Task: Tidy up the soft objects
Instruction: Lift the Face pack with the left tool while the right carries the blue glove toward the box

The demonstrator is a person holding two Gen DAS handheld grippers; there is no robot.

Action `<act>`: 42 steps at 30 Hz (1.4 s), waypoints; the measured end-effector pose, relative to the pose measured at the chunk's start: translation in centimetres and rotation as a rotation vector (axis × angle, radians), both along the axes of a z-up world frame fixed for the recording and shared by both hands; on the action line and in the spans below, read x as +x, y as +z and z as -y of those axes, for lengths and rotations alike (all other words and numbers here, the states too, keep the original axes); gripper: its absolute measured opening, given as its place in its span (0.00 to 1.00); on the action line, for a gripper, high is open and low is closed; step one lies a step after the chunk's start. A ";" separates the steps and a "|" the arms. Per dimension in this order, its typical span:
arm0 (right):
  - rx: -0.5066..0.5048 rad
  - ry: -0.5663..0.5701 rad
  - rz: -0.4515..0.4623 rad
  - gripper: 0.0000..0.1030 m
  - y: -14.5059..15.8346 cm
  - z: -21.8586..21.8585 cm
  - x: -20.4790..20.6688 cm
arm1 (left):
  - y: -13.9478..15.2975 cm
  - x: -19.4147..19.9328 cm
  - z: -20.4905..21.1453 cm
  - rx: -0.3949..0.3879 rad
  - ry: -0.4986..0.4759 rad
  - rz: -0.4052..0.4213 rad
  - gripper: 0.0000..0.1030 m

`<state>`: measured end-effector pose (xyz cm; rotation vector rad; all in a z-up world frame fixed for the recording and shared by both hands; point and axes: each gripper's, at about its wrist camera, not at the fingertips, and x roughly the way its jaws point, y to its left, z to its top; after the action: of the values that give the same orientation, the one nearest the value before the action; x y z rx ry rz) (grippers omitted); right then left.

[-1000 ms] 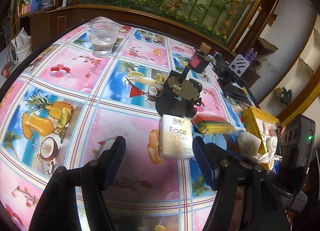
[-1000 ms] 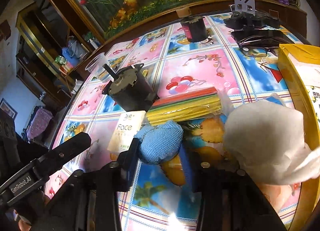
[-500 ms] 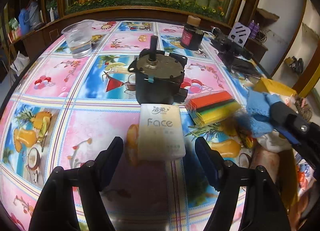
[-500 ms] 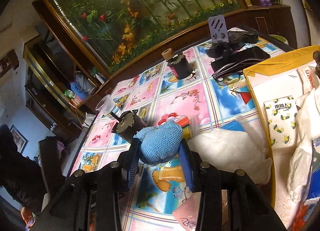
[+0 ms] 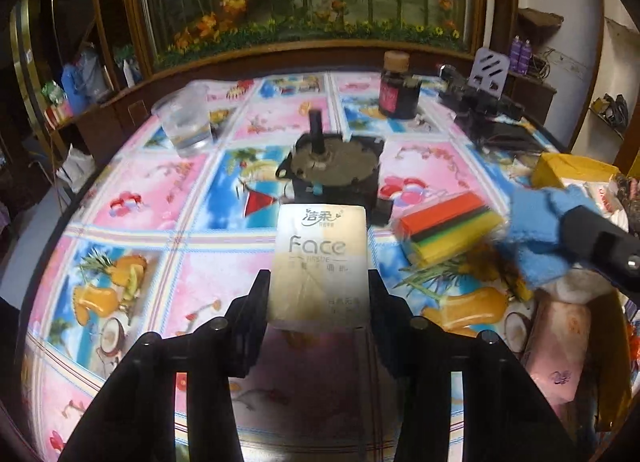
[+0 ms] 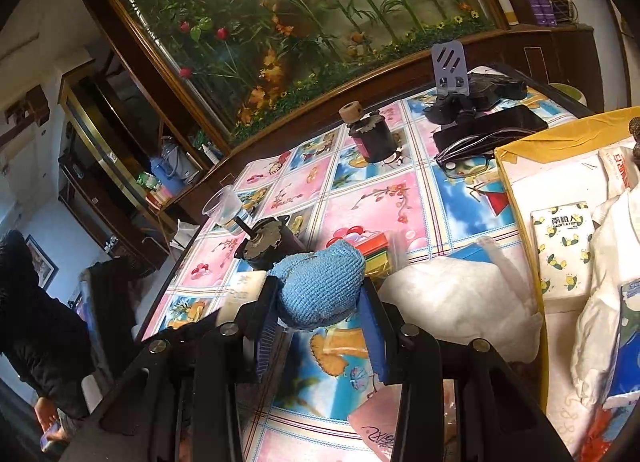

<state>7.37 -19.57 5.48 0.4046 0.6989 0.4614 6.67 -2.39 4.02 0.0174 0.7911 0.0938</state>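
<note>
1. Right now, in the left wrist view, the left tongs [image 5: 318,294] are closing around the tissue pack [image 5: 320,262], which is lying flat on the tabletop [image 5: 152,198] at the picture's centre; the fingers are flanking its near end, and I cannot tell whether they are pressing yet. The pack is looking light and squashy in slick film, so a hold across its narrow sides seems best. A dark motor [image 5: 334,170] is standing at 12 o'clock of the pack, and a sponge stack [image 5: 448,230] at 3 o'clock.
2. Meanwhile, in the right wrist view, the right tongs [image 6: 320,314] are pinching a blue knitted cloth [image 6: 320,290], bunched and raised off the tabletop. It is likely limp and grippy. The yellow box [image 6: 516,166] holding other soft packs is sitting at 3 o'clock.
</note>
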 end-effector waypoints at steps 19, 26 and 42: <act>-0.033 -0.056 0.090 0.41 1.4 0.8 -1.0 | 3.1 -3.6 3.8 0.126 -0.081 0.254 0.44; -0.033 -0.076 0.102 0.41 1.7 1.3 -1.2 | 3.0 -4.0 4.6 0.172 -0.088 0.277 0.44; -0.022 -0.116 0.102 0.41 1.9 2.5 -1.4 | 2.8 -4.2 5.3 0.212 -0.094 0.282 0.44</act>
<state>5.96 -22.09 7.34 0.3953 0.5777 0.3621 2.46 -7.70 6.81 0.2372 0.4950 0.0887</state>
